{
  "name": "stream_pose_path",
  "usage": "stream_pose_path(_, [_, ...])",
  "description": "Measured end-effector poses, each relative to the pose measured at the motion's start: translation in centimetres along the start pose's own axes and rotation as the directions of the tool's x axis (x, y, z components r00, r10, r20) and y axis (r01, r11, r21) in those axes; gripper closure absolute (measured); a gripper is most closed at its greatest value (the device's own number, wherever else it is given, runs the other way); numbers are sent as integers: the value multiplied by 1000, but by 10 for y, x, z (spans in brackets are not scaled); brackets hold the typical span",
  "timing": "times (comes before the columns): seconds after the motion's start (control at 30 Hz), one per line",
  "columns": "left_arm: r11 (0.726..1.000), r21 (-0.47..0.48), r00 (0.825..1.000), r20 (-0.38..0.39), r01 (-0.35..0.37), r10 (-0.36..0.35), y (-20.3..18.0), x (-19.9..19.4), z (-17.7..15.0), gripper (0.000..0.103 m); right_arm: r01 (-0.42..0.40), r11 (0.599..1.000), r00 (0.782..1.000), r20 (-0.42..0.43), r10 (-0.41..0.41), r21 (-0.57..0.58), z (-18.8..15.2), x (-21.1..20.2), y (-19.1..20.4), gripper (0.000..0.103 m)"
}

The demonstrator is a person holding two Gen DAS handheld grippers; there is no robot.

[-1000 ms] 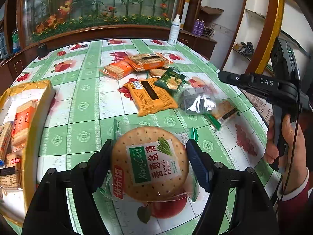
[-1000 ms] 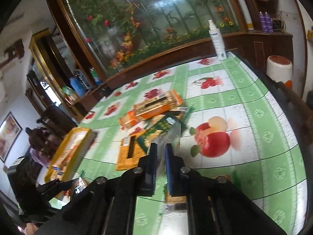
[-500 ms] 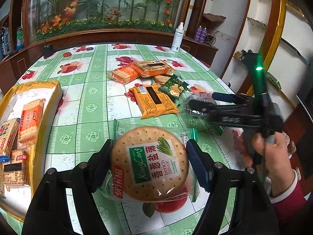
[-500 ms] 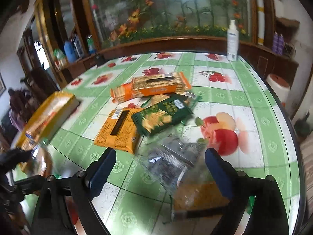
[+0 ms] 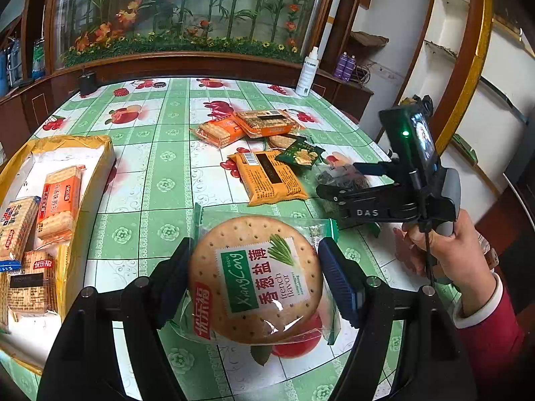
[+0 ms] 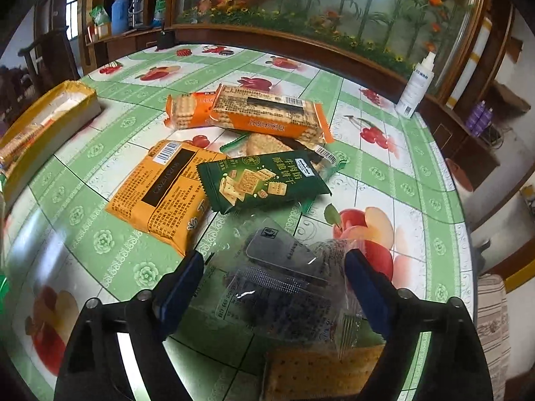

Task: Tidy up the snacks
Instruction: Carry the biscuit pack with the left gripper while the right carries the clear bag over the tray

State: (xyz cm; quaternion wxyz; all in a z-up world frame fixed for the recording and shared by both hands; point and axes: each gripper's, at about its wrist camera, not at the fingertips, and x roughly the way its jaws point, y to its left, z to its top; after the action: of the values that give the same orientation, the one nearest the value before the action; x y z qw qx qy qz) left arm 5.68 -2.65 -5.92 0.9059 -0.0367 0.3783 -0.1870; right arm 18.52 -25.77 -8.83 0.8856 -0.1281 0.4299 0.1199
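My left gripper (image 5: 255, 277) is shut on a round cracker pack (image 5: 257, 280) with a green label and holds it above the table. My right gripper (image 6: 274, 284) is open, its fingers either side of a clear packet of dark snacks (image 6: 284, 287) that lies on the table; it also shows in the left wrist view (image 5: 337, 180). A yellow tray (image 5: 90, 180) at the left holds several cracker packs. Loose on the table are a green biscuit pack (image 6: 260, 180), an orange pack (image 6: 160, 190) and two orange cracker packs (image 6: 267, 115).
A white spray bottle (image 6: 416, 83) stands at the table's far edge. A wrapped cracker (image 6: 321, 371) lies just under my right gripper. A wooden ledge with a glass planter runs behind the table. The table edge curves close on the right.
My right gripper, shut a second ago, has opened and come down over the clear packet. My left gripper keeps its hold on the round cracker pack and has drifted slightly.
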Motion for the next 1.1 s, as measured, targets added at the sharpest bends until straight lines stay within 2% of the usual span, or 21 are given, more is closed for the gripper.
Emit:
stream_pose_path(0.07, [1000,-1,1000,1,2,-2,0,0,0,29,-24,999,1000,15,23,23,-2,-2,-4,16])
stream_pose_path(0.13, [1000,1,1000,1,2,-2,0,0,0,29,20,1000,1000,3,-20,-18,-6,2,3,8])
stream_pose_path(0.23, [1000,-1,1000,4,3,-3,-1,-2,0,29,90,993,996,-5,-91,-81,-6,8,17,10])
stream_pose_path(0.33, [1000,-4,1000,8,-1,1,1,-5,0,29,7,1000,1000,-4,-7,-20,-4,7,11,19])
stream_pose_path(0.43, [1000,-13,1000,15,-8,8,5,-8,0,29,-29,1000,1000,11,29,9,-8,5,9,20])
stream_pose_path(0.6, [1000,-17,999,36,-24,24,9,-15,1,29,-79,995,993,97,73,59,-14,-21,6,20])
stream_pose_path(0.83, [995,-13,991,91,-97,98,17,-36,5,29,-180,983,964,206,170,34,-1,-66,25,20])
stream_pose_path(0.93, [990,-23,985,101,-140,142,26,-44,5,29,-247,969,941,241,238,9,7,-82,40,20])
stream_pose_path(1.1, [975,-69,970,106,-212,219,51,-56,1,29,-353,935,903,252,346,-19,19,-87,65,20])
